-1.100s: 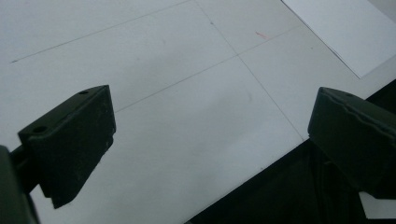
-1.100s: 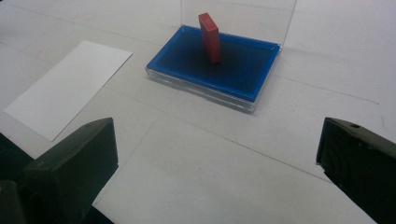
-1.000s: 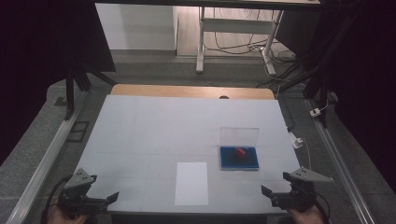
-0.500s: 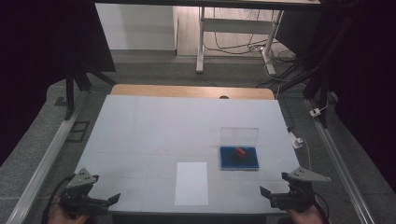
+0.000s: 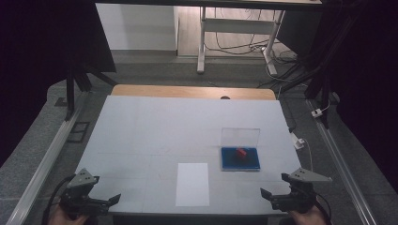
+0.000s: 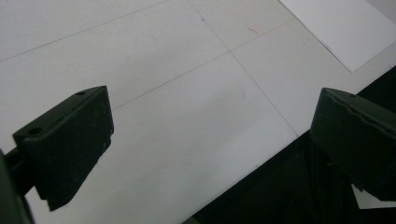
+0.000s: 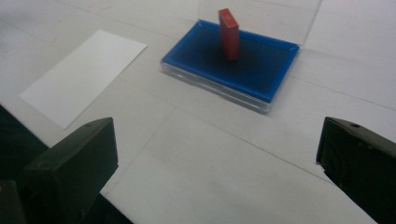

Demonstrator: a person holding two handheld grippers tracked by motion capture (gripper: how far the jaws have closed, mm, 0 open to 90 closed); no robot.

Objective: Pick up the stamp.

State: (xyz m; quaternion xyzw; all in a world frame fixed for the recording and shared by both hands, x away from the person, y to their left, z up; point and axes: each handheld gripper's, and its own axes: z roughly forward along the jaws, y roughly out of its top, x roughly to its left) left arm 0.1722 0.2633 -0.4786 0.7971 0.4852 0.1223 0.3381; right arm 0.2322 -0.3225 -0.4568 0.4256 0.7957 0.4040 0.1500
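Observation:
A clear case with a blue tray [image 5: 240, 159] [image 7: 261, 70] lies at the table's right, its transparent lid [image 5: 240, 136] standing open behind it. A small red block [image 5: 242, 153] [image 7: 229, 33] stands upright in the tray. A white sheet of paper [image 5: 193, 183] [image 7: 84, 74] lies flat left of the case. My left gripper [image 5: 115, 199] [image 6: 210, 140] hovers open at the front left corner, nothing between its jaws. My right gripper [image 5: 264, 193] [image 7: 217, 163] is open at the front right, a short way in front of the case.
The white table [image 5: 164, 131] has a wooden strip [image 5: 192, 91] along its far edge. Metal rails [image 5: 42, 164] run along both sides. A white plug and cable [image 5: 298, 140] lie off the table's right edge. Dark floor shows past the table's front edge [image 6: 299, 186].
Both grippers have dipped slightly lower at the front edge; otherwise nothing has moved.

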